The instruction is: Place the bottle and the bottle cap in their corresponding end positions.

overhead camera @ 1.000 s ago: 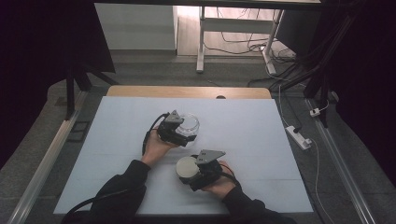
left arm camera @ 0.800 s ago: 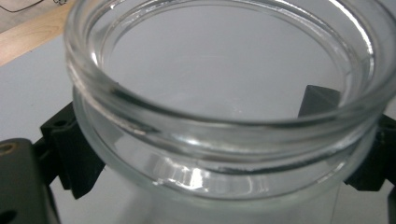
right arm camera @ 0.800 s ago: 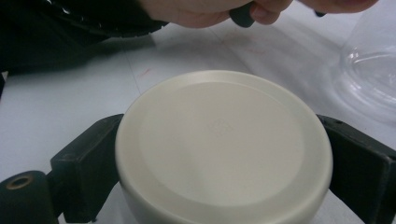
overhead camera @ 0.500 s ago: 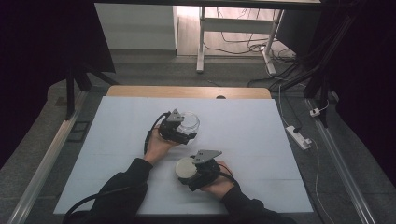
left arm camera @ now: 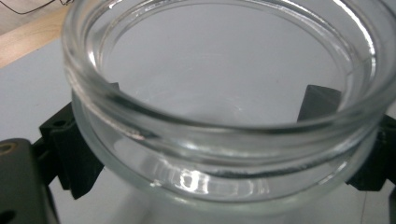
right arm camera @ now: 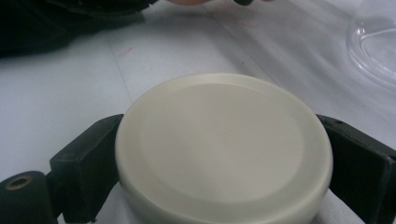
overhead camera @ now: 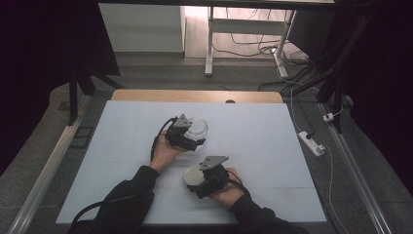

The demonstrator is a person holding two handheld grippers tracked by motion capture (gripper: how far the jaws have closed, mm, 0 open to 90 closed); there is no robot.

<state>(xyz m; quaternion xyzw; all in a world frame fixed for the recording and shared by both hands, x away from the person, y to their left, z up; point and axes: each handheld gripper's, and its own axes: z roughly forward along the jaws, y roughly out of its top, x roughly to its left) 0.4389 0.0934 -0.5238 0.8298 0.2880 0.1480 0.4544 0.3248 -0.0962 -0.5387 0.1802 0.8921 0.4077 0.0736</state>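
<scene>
Jar (left arm camera: pixel 224 140) and lid (right arm camera: pixel 224 149) in separate tools

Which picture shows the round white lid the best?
The right gripper view: the white lid sits big and close there, clamped between the right gripper's black jaws. The high view shows it small. The left gripper view shows the glass jar.

jar (left arm camera: pixel 224 140): clear glossy glass | lid (right arm camera: pixel 224 149): matt cream, probably plastic
</scene>
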